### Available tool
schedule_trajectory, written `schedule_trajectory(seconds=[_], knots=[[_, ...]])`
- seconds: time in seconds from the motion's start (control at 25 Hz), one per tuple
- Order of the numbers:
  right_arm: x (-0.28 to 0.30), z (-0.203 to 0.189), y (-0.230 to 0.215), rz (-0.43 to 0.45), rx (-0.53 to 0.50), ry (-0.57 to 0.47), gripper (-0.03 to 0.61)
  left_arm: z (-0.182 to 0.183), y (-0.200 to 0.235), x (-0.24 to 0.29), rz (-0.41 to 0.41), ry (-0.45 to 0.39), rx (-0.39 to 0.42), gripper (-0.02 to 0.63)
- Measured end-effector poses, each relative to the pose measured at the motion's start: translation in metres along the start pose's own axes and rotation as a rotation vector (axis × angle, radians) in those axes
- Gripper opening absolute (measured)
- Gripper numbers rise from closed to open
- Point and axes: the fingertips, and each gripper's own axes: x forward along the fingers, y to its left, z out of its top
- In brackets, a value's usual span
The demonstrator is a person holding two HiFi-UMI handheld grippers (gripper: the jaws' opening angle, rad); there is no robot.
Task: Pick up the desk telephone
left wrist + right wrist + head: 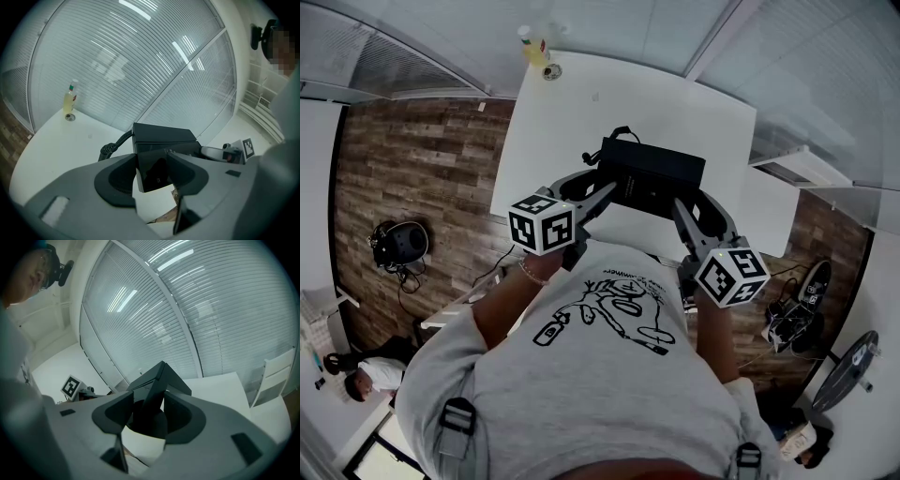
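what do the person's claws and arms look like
Both the left claw and right claw are smooth grey plastic with dark scooped pads inside the jaws. Each carries a white cube printed with black square markers. The person wears a grey short-sleeved t-shirt with a black line drawing and a thin bracelet on the left wrist.

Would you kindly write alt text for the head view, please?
Seen from above, a person grips a black desk telephone with the left gripper and right gripper at a white table; a small bottle stands at its far edge.
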Motion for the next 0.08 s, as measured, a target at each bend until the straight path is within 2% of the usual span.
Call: schedule_trajectory(seconds=[0.08], knots=[[0.0, 0.0001, 0.0001, 0.0, 0.001, -0.001, 0.183, -0.0003, 0.0001, 0.0, -0.001, 0.001, -0.003, 0.19]])
